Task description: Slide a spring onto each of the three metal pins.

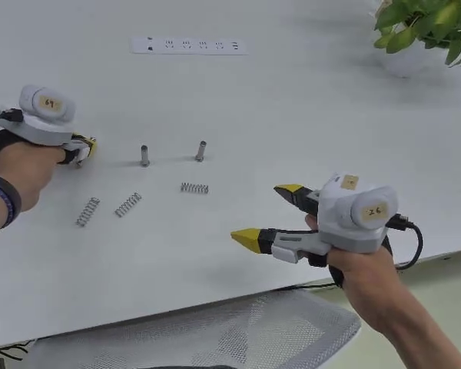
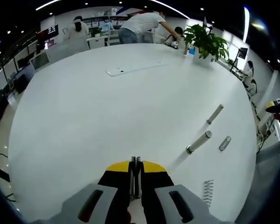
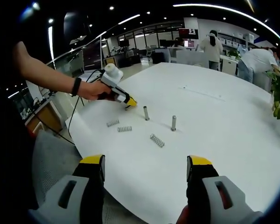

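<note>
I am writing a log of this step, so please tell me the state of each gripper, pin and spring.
left gripper: shut on the held pin.
right gripper: open, holding nothing.
first standing pin: upright, no spring on it.
second standing pin: upright, no spring on it.
three springs: lying flat on the table, none on a pin.

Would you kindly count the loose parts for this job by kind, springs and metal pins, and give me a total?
Springs: 3, all lying on the table
Metal pins: 3, two standing on the table, one held between the fingers of the left gripper
Total: 6
</note>
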